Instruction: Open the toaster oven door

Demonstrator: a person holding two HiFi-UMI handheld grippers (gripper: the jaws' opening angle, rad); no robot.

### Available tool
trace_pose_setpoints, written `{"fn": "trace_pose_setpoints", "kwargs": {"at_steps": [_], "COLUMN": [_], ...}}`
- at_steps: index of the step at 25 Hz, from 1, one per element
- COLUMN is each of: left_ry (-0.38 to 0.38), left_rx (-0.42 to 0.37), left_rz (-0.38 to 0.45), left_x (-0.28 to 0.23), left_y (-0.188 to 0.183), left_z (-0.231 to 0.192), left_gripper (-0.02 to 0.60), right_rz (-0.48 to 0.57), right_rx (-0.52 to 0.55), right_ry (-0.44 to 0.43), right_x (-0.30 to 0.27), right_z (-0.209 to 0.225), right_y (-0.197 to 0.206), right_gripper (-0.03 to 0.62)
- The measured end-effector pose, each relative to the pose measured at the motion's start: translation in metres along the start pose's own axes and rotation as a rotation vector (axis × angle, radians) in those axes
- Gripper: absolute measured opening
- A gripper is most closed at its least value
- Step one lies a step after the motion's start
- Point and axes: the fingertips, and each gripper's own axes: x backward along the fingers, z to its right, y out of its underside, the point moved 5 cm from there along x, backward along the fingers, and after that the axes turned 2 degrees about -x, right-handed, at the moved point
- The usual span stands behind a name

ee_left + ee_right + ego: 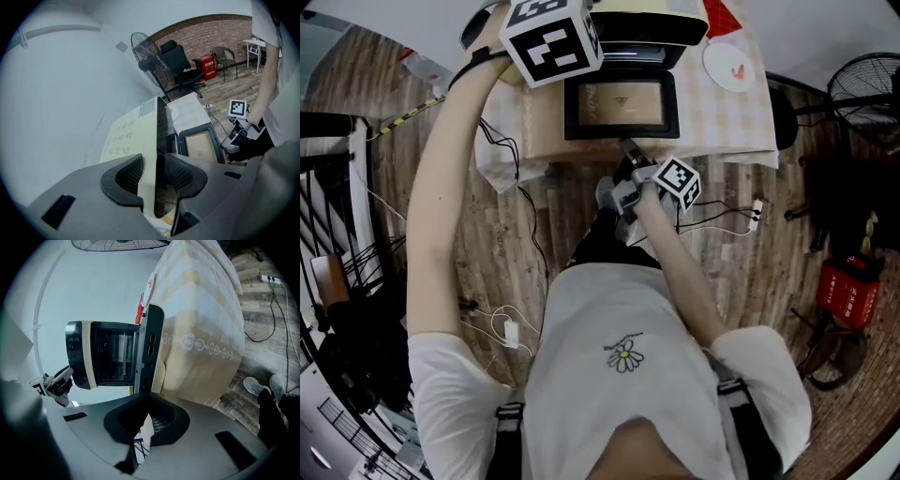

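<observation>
A cream and black toaster oven (649, 28) stands on a table with a checked cloth (727, 117). Its glass door (622, 105) lies folded down flat toward me, and the dark cavity (110, 355) shows in the right gripper view. My left gripper (154, 176) is clamped on the edge of the oven's cream top panel (131, 131), one pad on each side. My right gripper (628, 148) is shut, with its tip at the door's front edge (150, 338). Whether it touches the door I cannot tell. Nothing shows between its jaws (143, 420).
A white plate (733, 66) sits on the cloth right of the oven. Cables and a power strip (757, 211) lie on the wooden floor. A standing fan (862, 89) and a red box (848, 292) are to the right, a black rack (337, 272) to the left.
</observation>
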Motion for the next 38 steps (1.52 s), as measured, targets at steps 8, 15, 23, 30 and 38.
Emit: {"fn": "trace_pose_setpoints", "kwargs": {"at_steps": [8, 15, 23, 30, 38], "left_ry": [-0.008, -0.036, -0.123, -0.368, -0.602], "left_rx": [-0.001, 0.006, -0.049, 0.079, 0.574], "left_rz": [-0.002, -0.034, -0.03, 0.251, 0.704], "left_x": [0.0, 0.0, 0.018, 0.077, 0.147], "left_y": [0.001, 0.003, -0.008, -0.04, -0.029], "left_z": [0.0, 0.0, -0.003, -0.039, -0.018], "left_gripper": [0.161, 0.161, 0.128, 0.043, 0.017], "right_rz": [0.001, -0.018, 0.049, 0.202, 0.421], "right_rx": [0.013, 0.085, 0.287, 0.721, 1.278], "right_ry": [0.041, 0.025, -0.087, -0.18, -0.145], "right_x": [0.006, 0.012, 0.021, 0.035, 0.075], "right_z": [0.002, -0.014, -0.09, -0.2, -0.289], "right_y": [0.001, -0.008, -0.044, -0.087, -0.092], "right_gripper": [0.008, 0.008, 0.006, 0.008, 0.008]}}
